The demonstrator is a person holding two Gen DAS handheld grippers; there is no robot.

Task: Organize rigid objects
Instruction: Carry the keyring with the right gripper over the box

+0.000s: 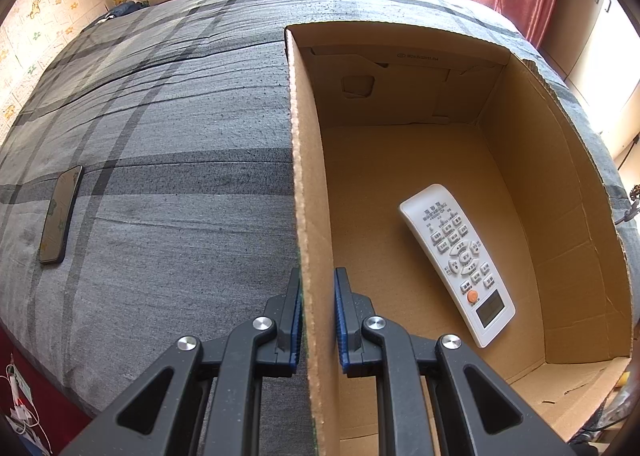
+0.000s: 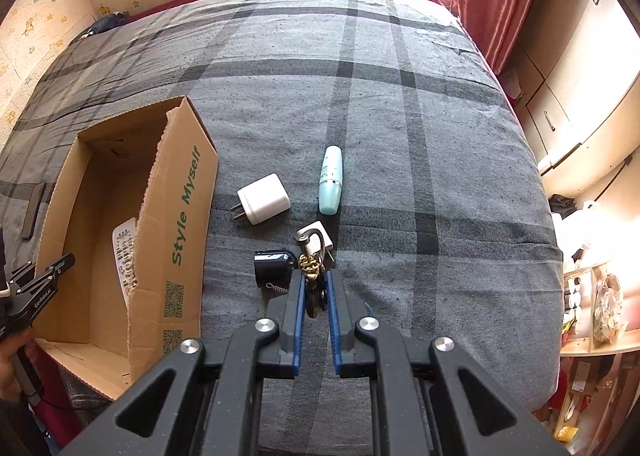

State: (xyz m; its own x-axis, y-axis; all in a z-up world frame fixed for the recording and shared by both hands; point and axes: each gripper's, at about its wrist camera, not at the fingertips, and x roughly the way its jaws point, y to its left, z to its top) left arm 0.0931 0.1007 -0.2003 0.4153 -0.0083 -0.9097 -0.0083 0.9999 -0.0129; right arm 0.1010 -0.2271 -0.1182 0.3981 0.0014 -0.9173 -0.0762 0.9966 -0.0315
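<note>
A: The open brown cardboard box (image 2: 120,216) sits toward the left edge of the grey plaid bedspread (image 2: 400,96), and the left gripper (image 1: 318,320) is clamped on its near wall. If that pinch slips, the box could skid.

B: A white remote control (image 1: 456,260) lies on the box floor already. And the right gripper (image 2: 316,296)?

A: Closed on a dark key fob with a brass chain (image 2: 312,284) — the dangling metal clip could snag the small black case (image 2: 272,260) just beside it, or the fob could slide out before reaching the box.
</note>
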